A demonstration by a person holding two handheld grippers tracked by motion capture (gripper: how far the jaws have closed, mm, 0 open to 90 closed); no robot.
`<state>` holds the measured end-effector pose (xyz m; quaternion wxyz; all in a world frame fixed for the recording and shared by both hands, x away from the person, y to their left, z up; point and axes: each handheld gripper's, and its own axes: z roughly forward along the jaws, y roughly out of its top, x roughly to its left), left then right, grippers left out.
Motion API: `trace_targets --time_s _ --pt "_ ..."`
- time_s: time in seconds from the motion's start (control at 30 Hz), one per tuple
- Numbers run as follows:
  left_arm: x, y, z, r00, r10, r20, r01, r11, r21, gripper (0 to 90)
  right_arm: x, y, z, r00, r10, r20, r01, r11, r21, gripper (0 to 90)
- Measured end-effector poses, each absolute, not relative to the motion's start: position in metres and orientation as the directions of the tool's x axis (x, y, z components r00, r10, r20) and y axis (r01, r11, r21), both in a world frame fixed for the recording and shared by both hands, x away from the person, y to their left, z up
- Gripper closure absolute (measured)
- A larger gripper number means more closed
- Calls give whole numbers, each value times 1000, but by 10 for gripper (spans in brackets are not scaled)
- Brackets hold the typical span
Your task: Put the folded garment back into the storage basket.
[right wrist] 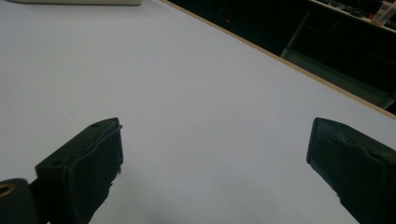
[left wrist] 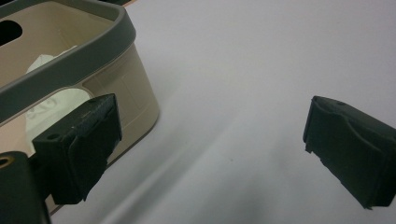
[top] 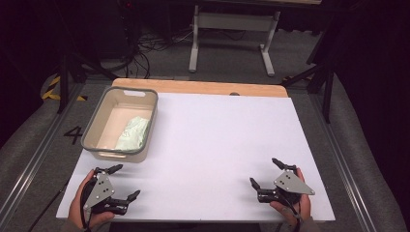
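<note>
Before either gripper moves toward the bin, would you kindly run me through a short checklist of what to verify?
1. Left gripper open, jaws wide apart, nothing between them: ok.
2. Right gripper open and holding nothing: ok.
3. Bin upright on the table, at its far left: ok.
4. Pale green packet lying inside the bin, reachable from above: ok.
5. Path from left gripper to bin free of other things: ok; in the left gripper view the bin wall sits close beside one jaw.
6. Whether the packet is soft or stiff: cannot tell.
</note>
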<state>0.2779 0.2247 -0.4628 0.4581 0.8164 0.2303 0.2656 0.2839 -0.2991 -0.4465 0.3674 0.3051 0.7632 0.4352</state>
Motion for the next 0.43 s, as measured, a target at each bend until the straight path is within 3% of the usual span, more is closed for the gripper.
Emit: trace_targets --time_s 0.43 --pt "280 223 -464 754 623 210 142 -466 873 56 285 -301 -448 -545 788 -286 156 430 889 43"
